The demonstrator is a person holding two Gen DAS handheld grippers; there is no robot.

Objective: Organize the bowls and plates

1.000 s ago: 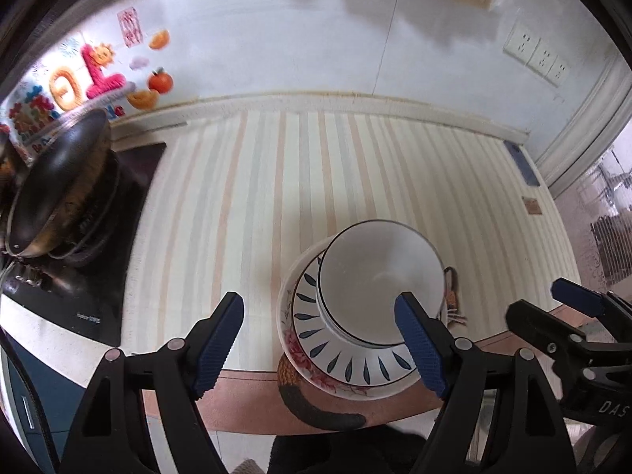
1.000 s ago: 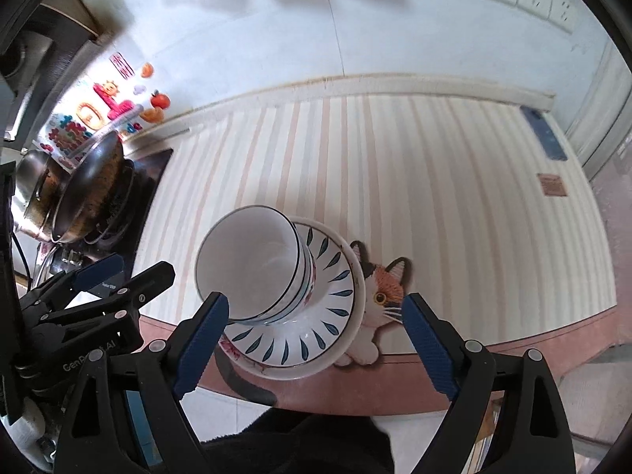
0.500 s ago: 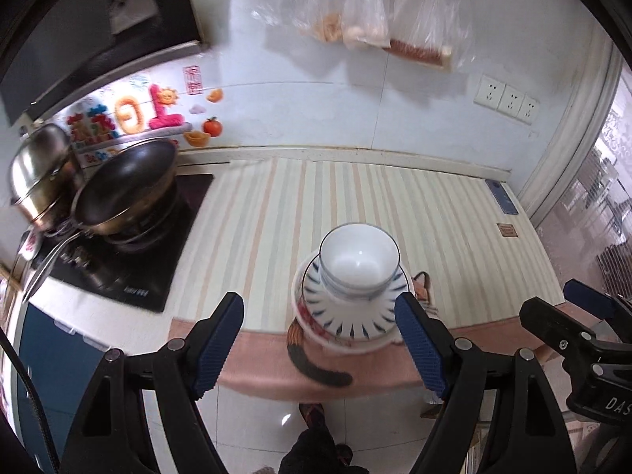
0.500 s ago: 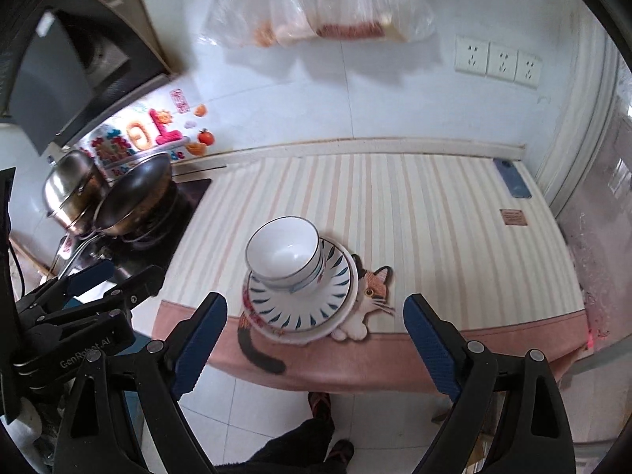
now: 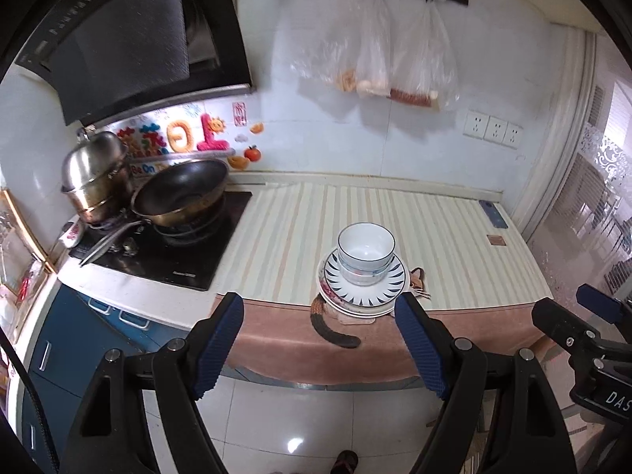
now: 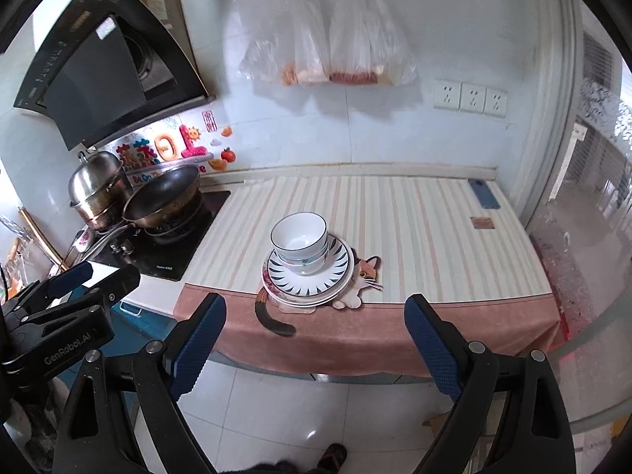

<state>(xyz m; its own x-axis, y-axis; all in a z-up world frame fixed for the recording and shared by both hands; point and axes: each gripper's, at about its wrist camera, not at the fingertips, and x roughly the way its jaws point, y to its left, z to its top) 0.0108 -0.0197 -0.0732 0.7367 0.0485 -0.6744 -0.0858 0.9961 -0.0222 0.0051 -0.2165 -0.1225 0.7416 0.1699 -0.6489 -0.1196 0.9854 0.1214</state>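
Both grippers have drawn back and up from the counter since a moment ago, so the dishes look far smaller. Left gripper [image 5: 318,349] and right gripper [image 6: 314,341] hang over the floor with jaws spread wide, holding nothing. Nested white bowls [image 5: 366,248], empty on top, sit in a blue-petal plate [image 5: 365,283], which rests on a floral-rimmed plate [image 6: 272,291]. That stack stands at the front edge of the striped counter [image 5: 454,252], partly covering a cat-shaped mat [image 6: 365,274]. Left of the stack, on the hob, are an empty wok [image 5: 179,193] and a lidded steel pot [image 5: 96,179]. Above the stack, plastic bags [image 6: 328,35] holding food hang on the wall.
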